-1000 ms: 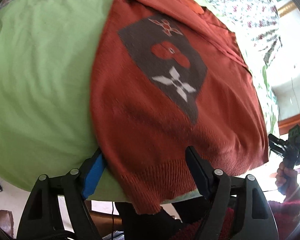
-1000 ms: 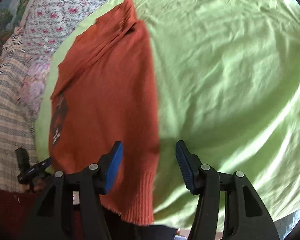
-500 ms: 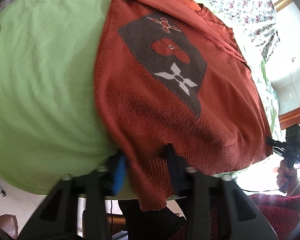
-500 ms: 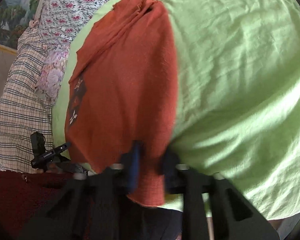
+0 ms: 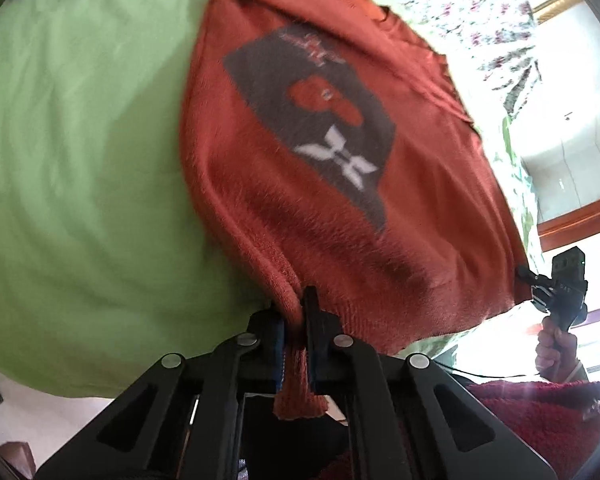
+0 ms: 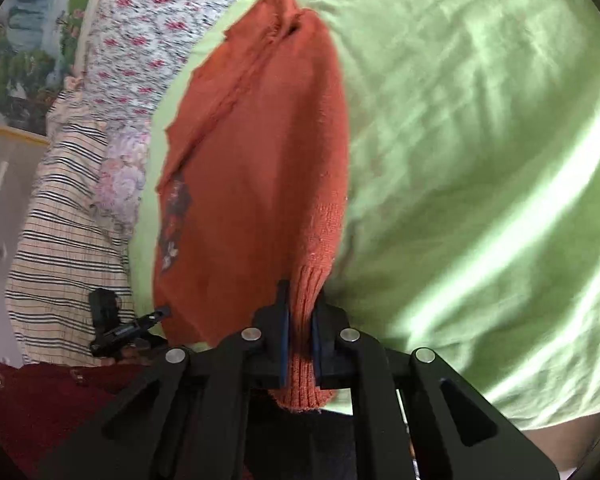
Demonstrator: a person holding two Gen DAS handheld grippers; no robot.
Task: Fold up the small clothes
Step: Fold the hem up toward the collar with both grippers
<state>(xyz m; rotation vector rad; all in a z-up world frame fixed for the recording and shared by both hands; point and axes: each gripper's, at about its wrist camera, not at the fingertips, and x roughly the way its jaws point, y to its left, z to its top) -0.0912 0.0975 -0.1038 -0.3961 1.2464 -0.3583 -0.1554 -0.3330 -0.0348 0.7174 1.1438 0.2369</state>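
You've got the orange sweater (image 5: 300,208) lying front-up on the green bed sheet (image 5: 80,160), hem toward you at the near bed edge. Biggest risk: one corner slips as you lift, since each grip only bites the ribbed hem, so the knit would stretch and the fold land crooked. Smaller risk: dragging bunches the sheet under it. Left gripper (image 5: 296,344) is pinched tight on the left hem corner, cloth poking out behind. Right gripper (image 6: 300,340) is likewise closed down on the right hem corner, ribbing squeezed between the pads.
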